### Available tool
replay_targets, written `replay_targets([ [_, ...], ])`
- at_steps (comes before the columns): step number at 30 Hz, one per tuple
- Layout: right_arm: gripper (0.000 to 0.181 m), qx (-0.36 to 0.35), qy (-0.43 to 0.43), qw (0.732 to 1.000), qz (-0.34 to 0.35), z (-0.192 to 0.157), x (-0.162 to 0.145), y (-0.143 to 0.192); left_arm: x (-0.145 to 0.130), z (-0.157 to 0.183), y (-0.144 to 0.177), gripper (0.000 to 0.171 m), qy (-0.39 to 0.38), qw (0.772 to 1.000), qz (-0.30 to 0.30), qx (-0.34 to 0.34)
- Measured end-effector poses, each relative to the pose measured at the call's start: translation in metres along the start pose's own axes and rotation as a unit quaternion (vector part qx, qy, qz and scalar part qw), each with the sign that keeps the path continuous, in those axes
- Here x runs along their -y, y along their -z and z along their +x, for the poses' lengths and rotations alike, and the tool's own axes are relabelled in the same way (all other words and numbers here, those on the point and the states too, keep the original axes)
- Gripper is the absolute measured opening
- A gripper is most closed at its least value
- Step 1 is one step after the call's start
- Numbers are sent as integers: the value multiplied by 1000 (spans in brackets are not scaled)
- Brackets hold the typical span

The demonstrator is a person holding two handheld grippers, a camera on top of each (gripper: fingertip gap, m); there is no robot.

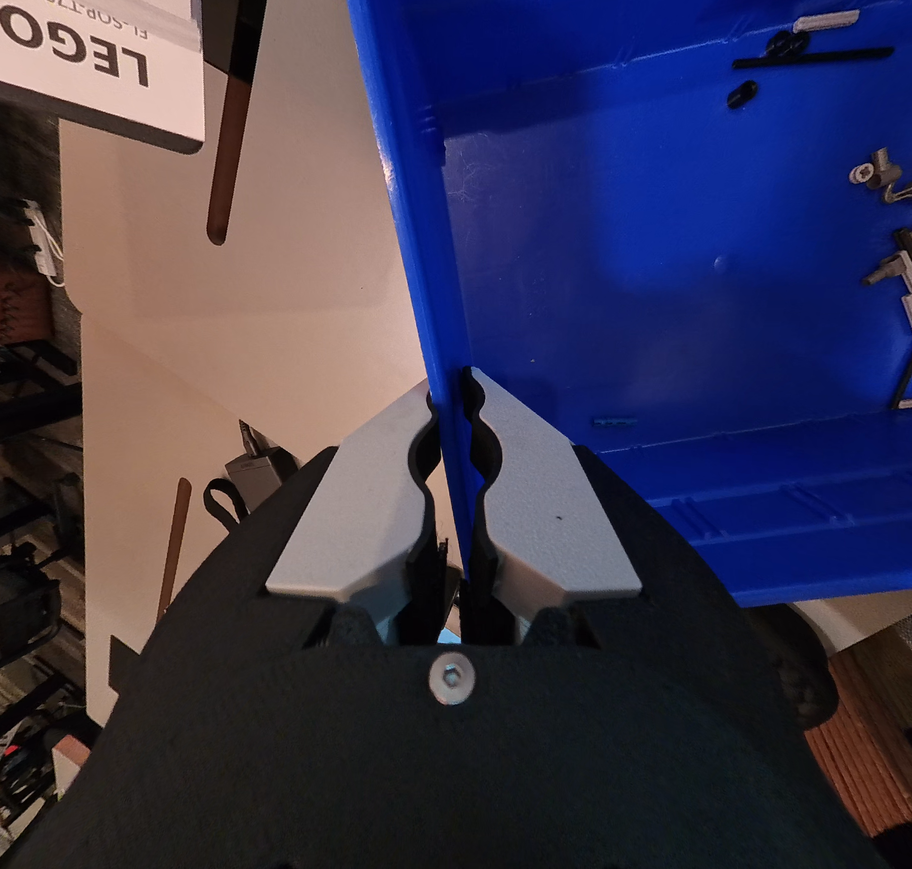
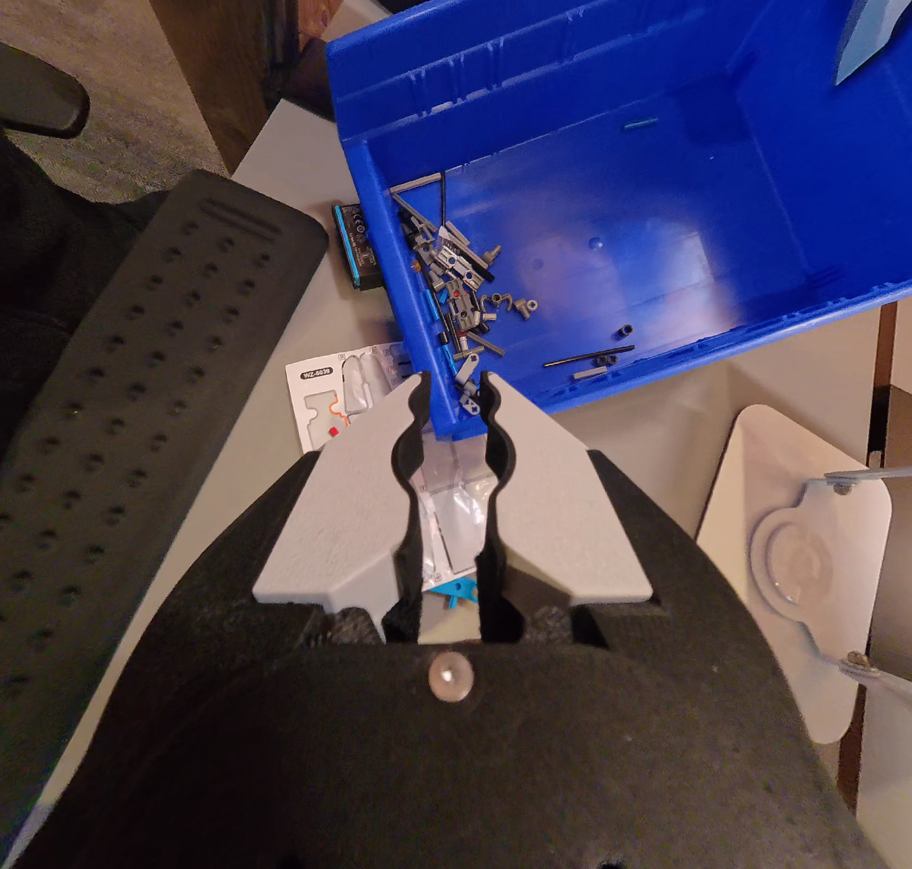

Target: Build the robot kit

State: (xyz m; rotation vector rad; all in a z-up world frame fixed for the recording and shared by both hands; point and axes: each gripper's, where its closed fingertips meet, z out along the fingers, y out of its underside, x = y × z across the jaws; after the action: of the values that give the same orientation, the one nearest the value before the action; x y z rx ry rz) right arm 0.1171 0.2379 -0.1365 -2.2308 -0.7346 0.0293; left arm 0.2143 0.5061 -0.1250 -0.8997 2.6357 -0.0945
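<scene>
Gripping the side wall of one blue bin [image 1: 641, 253], the left gripper [image 1: 451, 386] has its two grey fingers [image 1: 375, 490] closed narrow on the thin plastic rim, one finger outside the bin and one inside. On the bin's inner face past the fingers lie a few small grey and black parts [image 1: 809, 51], too few in view to count fully. Beyond the bin's outer wall spreads the pale tabletop [image 1: 296, 278], with two brown rods [image 1: 229, 144] against it and one white printed card [image 1: 103, 41] at the far left corner.

In the right wrist view, the right gripper [image 2: 454, 381] stands partly open, its fingers [image 2: 345, 500] straddling the bin's [image 2: 691, 204] near corner without clearly pinching it; whether they touch the wall cannot be told. Between the fingers shows one clear plastic bag [image 2: 456, 515] and one small blue piece [image 2: 456, 589] on the tabletop [image 2: 286, 164]. Just left of the fingertips lies one white sticker sheet [image 2: 321, 401]. The bin is tilted, and a heap of small grey, black and blue parts [image 2: 459, 292] has gathered along its lower wall, too tangled to count. One dark flat device [image 2: 355, 248] lies beside the bin's outer wall, and one black perforated panel [image 2: 138, 352] lies to the left.
</scene>
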Motion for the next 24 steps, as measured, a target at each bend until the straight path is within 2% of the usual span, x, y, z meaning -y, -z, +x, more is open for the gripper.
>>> replay_targets([
  [24, 18, -3, -41, 999, -14, -24, -34, 25, -14, -8, -5, 3, 19, 1000, 0, -12],
])
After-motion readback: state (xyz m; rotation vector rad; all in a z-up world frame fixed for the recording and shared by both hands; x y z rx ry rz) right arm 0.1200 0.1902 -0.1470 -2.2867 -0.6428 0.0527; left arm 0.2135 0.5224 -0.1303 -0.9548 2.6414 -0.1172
